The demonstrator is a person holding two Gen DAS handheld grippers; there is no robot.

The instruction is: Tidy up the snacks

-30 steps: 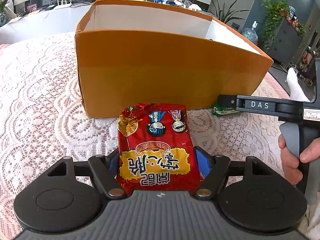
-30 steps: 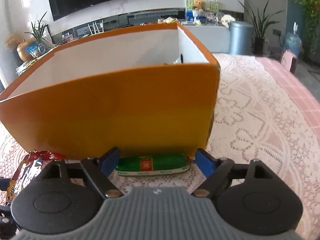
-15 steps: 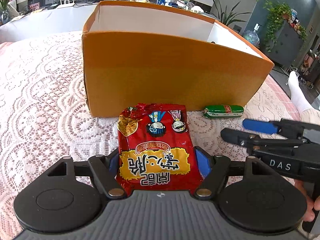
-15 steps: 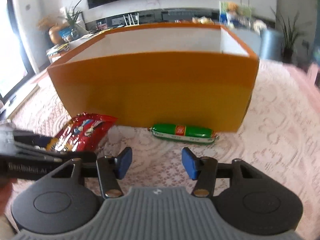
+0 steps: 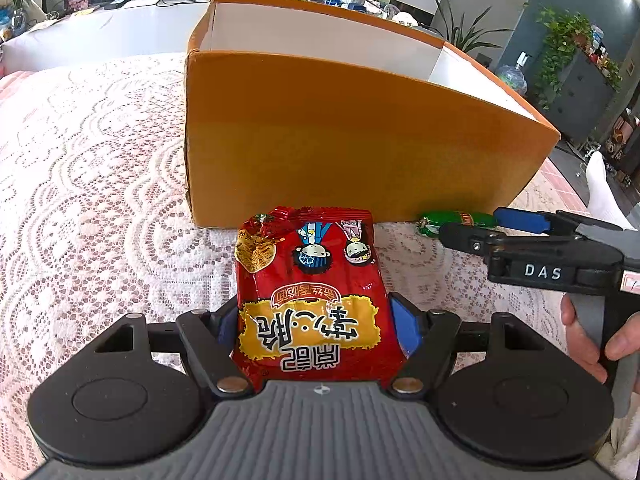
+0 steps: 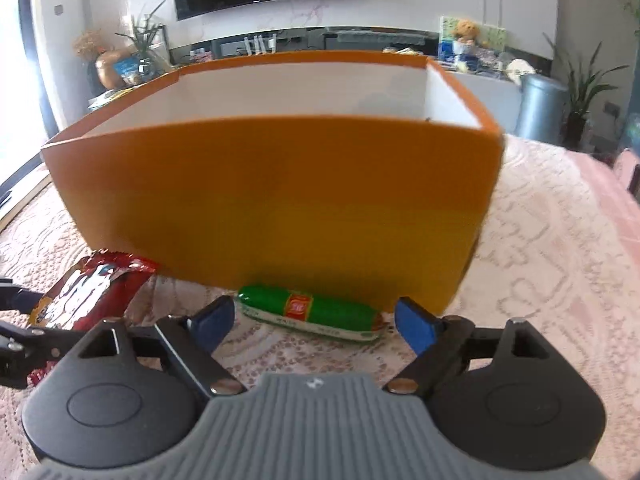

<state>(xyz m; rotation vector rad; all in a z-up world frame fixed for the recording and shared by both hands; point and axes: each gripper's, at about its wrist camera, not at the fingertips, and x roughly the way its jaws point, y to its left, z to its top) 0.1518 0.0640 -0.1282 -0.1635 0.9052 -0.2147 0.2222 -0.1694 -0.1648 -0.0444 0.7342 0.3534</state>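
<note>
A red snack packet (image 5: 312,300) lies on the lace cloth in front of the orange box (image 5: 340,152). My left gripper (image 5: 316,328) has its blue pads against both sides of the packet's near end. A green sausage stick (image 6: 310,314) lies against the box's front wall (image 6: 280,208). My right gripper (image 6: 314,322) is open, its pads either side of the sausage's near edge, not touching it. In the left wrist view the right gripper (image 5: 480,228) reaches in from the right beside the sausage (image 5: 430,224). The red packet also shows in the right wrist view (image 6: 92,292).
The orange box is open-topped with white inner walls. The lace-covered table (image 5: 80,184) stretches left of the box and right of it (image 6: 560,260). A hand (image 5: 592,340) holds the right gripper's handle. Cabinets and plants stand behind.
My right gripper pulled back from the sausage and narrowed, then came forward again with its jaws opened wide around it. My left gripper stayed on the red packet.
</note>
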